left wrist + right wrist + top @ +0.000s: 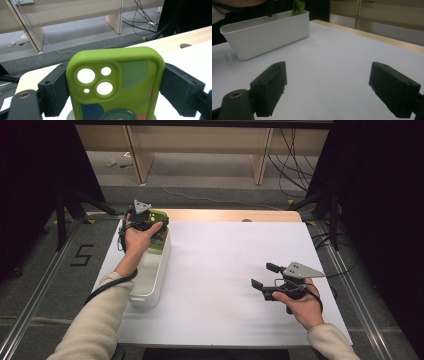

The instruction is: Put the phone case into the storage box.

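The left gripper [113, 90] squeezes a green phone case [115, 82] with round camera holes and coloured blobs.

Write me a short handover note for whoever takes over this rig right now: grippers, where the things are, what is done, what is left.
Left gripper: shut on the green phone case, jaws pressing both long edges, held over the far end of the white bin.
Right gripper: open, nothing between the jaws, hovering low over the white table at the near right.
Done: case is gripped at the bin.
Left: whether it is going in or coming out cannot be told; probably finish that move and release.
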Motion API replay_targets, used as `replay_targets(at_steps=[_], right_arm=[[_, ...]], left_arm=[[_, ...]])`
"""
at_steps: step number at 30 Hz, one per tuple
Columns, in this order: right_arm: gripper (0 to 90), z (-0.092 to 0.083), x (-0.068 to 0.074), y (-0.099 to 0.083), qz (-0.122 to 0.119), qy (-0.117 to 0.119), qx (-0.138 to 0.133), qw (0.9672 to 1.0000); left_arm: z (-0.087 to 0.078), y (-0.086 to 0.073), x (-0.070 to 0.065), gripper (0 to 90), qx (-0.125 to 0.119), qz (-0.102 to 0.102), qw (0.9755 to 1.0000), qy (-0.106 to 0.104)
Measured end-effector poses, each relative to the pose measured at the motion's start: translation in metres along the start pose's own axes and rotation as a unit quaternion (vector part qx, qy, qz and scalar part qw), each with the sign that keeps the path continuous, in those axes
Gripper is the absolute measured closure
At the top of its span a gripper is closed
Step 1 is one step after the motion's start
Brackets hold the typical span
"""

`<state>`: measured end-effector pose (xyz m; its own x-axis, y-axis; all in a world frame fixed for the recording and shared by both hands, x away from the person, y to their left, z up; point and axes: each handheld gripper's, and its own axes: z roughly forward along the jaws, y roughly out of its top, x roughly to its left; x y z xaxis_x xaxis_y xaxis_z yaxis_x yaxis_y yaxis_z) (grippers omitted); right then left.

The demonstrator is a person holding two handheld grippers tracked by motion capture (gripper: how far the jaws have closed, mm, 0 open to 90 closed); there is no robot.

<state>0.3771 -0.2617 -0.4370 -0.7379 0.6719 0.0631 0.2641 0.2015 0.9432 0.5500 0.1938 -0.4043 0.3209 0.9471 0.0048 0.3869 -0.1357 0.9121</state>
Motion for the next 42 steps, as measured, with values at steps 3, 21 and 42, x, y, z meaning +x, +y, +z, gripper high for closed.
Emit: replay_targets(at_steps=[3, 21, 42], right_arm=[[15.9, 0.000, 0.000, 0.000, 0.000, 0.000, 0.000, 1.0000], [15.9, 0.001, 0.000, 0.000, -0.001, 0.001, 0.002, 1.0000], [15.9, 0.001, 0.000, 0.000, 0.000, 0.002, 0.003, 1.0000]], left_arm=[[0.001, -0.001, 0.000, 15.9, 0.003, 0.000, 1.0000, 0.001], [0.009, -0.006, -0.001, 15.7, 0.018, 0.011, 0.9998, 0.001], [0.015, -0.006, 0.000, 15.5, 0.024, 0.007, 0.9997, 0.000]])
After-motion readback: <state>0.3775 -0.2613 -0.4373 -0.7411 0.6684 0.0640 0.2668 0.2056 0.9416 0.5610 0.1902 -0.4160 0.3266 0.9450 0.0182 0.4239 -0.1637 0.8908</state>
